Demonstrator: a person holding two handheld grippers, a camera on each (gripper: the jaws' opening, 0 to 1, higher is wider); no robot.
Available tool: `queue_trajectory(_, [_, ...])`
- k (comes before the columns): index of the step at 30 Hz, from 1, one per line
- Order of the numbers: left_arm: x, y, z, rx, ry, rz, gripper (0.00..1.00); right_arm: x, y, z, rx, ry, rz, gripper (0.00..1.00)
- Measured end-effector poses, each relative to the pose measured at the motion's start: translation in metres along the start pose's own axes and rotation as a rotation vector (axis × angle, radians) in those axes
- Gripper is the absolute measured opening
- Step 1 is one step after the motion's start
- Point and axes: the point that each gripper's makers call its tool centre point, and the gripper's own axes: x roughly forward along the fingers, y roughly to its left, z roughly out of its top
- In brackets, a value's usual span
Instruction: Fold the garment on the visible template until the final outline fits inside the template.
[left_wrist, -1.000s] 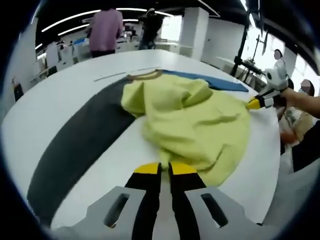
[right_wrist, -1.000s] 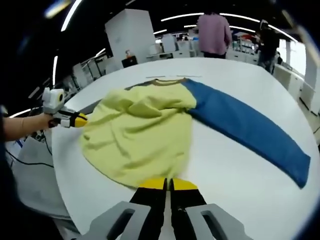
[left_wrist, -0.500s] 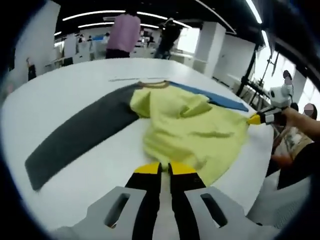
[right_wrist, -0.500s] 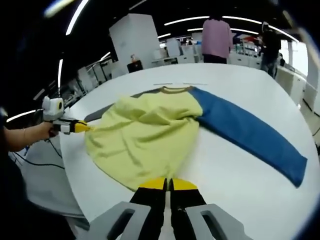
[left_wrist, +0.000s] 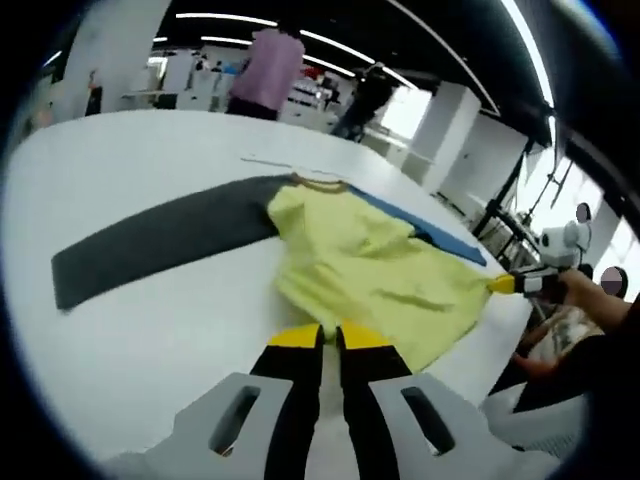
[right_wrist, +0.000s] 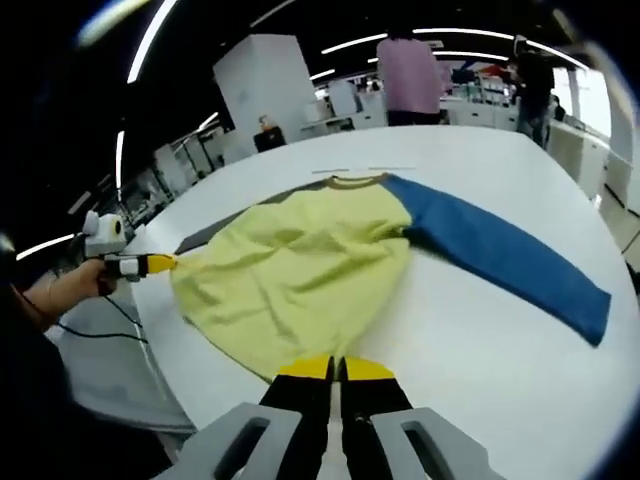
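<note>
A long-sleeved garment lies on the white table (left_wrist: 150, 330), with a yellow body (left_wrist: 370, 270) (right_wrist: 300, 270), a dark grey sleeve (left_wrist: 160, 235), a blue sleeve (right_wrist: 500, 255) and a brown collar (right_wrist: 355, 181). My left gripper (left_wrist: 330, 335) is shut on the yellow hem at its near edge. It also appears at the left of the right gripper view as the left gripper (right_wrist: 158, 264), pinching a hem corner. My right gripper (right_wrist: 335, 366) is shut on the hem too. In the left gripper view the right gripper (left_wrist: 503, 284) holds the far hem corner. The hem is stretched between them.
Thin pale marks (right_wrist: 350, 170) lie on the table just beyond the collar. The table's round edge (right_wrist: 150, 350) runs close to both grippers. People (right_wrist: 410, 70) stand past the far side among desks. A hand (right_wrist: 70, 285) holds the left gripper.
The yellow body has been drawn toward the table edge and lies flatter, with fewer bunched folds. Both views have shifted with the hands. Both grippers stay shut on the hem.
</note>
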Motion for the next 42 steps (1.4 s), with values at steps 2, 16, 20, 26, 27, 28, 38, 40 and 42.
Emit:
queue_trajectory(2, [-0.003, -0.001, -0.002, 0.006, 0.004, 0.004, 0.03, -0.001, 0.000, -0.002, 0.007, 0.004, -0.003, 0.00])
queue_trajectory(16, [-0.012, 0.005, -0.011, -0.005, 0.036, 0.039, 0.03, -0.017, 0.007, -0.019, 0.021, 0.043, -0.002, 0.00])
queue_trajectory(20, [-0.013, 0.007, -0.019, 0.003, 0.066, 0.059, 0.03, -0.021, 0.006, -0.024, 0.024, 0.055, -0.017, 0.00])
queue_trajectory(26, [-0.012, 0.012, -0.036, 0.011, 0.137, 0.095, 0.01, -0.025, -0.001, -0.030, 0.023, 0.074, -0.048, 0.00])
queue_trajectory(27, [-0.011, 0.013, -0.038, 0.016, 0.145, 0.099, 0.00, -0.025, -0.002, -0.032, 0.025, 0.078, -0.053, 0.00])
queue_trajectory(28, [-0.011, 0.013, -0.041, 0.019, 0.153, 0.106, 0.00, -0.025, -0.004, -0.033, 0.026, 0.081, -0.059, 0.00])
queue_trajectory(38, [-0.009, 0.018, -0.053, 0.024, 0.173, 0.121, 0.00, -0.018, -0.013, -0.050, 0.042, 0.105, -0.087, 0.00])
queue_trajectory(40, [-0.009, 0.019, -0.053, 0.018, 0.170, 0.125, 0.00, -0.018, -0.015, -0.051, 0.053, 0.106, -0.093, 0.00])
queue_trajectory(42, [-0.009, 0.019, -0.053, 0.019, 0.170, 0.123, 0.01, -0.017, -0.015, -0.052, 0.063, 0.105, -0.092, 0.00])
